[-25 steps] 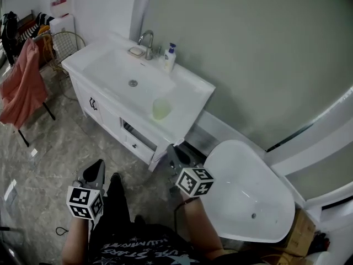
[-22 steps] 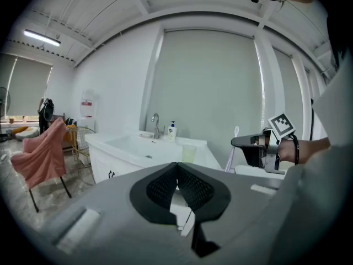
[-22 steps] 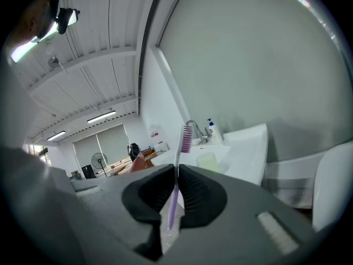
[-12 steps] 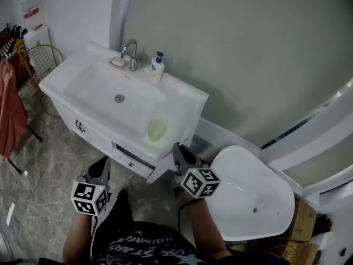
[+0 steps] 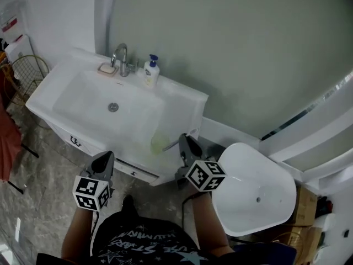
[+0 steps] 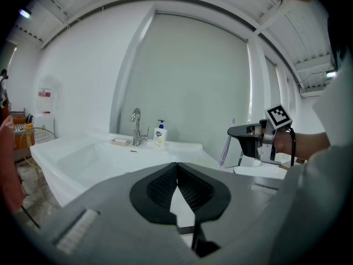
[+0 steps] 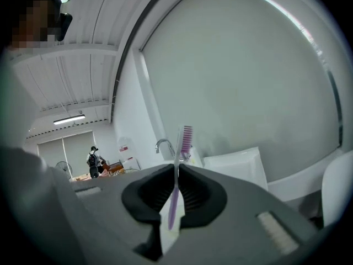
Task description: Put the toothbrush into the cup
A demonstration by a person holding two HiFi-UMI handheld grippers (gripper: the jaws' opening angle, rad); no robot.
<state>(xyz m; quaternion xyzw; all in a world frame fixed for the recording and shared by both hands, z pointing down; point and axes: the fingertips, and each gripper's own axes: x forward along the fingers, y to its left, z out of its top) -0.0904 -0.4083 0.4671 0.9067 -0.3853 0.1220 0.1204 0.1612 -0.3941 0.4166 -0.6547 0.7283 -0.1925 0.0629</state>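
The purple toothbrush (image 7: 175,187) is pinched upright by its handle, bristles uppermost, between the almost closed jaws of the right claw (image 7: 177,164). It is held just beside the pale green cup (image 5: 159,143) on the white sink surface (image 5: 185,101), with the right forearm stretched forward and roughly level. The left claw (image 6: 177,165) is held low before the cabinet front (image 5: 83,142), its jaws pressed together on nothing.

No print reads clearly. Lettering on the near shirt (image 5: 144,240) is blurred. The bottle (image 5: 149,72) label and the far-left wall sign (image 5: 10,23) are illegible.
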